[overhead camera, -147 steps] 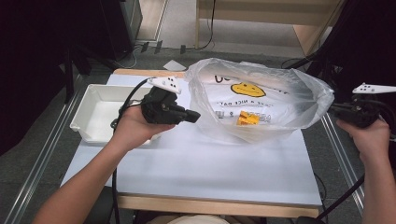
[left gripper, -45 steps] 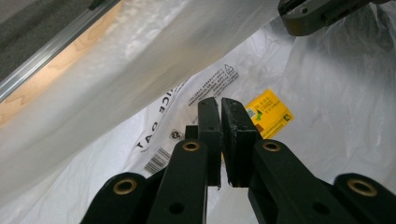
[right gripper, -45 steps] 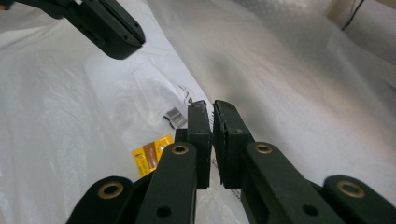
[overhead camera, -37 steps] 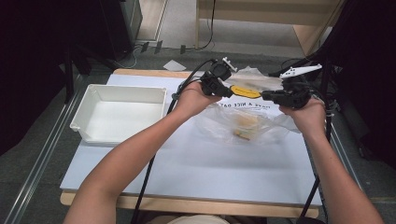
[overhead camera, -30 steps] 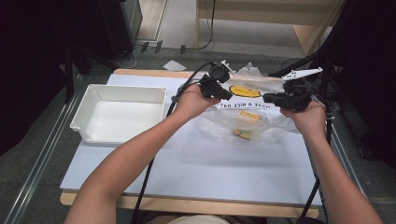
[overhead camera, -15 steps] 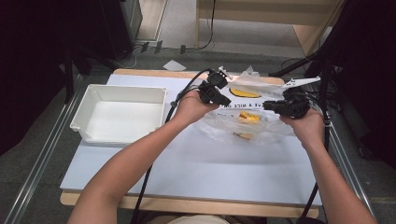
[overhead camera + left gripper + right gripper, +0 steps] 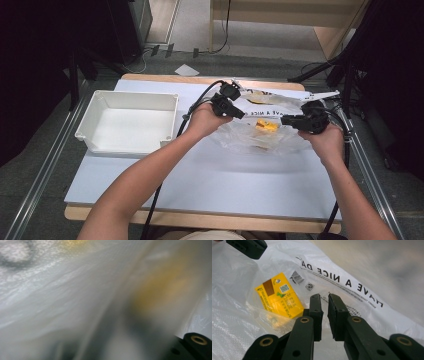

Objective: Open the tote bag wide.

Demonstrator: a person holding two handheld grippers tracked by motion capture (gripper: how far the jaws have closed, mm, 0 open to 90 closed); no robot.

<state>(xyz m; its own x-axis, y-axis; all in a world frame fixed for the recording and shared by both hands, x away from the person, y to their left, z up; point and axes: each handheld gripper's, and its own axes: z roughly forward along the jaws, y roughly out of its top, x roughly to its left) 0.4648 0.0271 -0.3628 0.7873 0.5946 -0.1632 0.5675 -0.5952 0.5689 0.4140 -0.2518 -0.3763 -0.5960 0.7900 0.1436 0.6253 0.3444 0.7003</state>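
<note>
Gripping a fold of clear plastic bag [image 7: 362,290], the right tool [image 7: 325,315] has its jaws nearly together w/ thin film pinched between them. Just left of those jaws in the right gripper view, a yellow carton [image 7: 279,298] lies inside the bag, near black lettering printed on the film. The left tool [image 7: 235,111] sits at the bag's left edge in the high view; the left gripper view is pressed into blurred film, so can't tell if its jaws are apart or together. Both tools face each other across the bag, the carton between them, at the far right part of the worktop [image 7: 200,185]. A white tray [image 7: 95,112] sits at the far left, well apart from the bag. The near half of the worktop is open room, crossed by both forearms.
</note>
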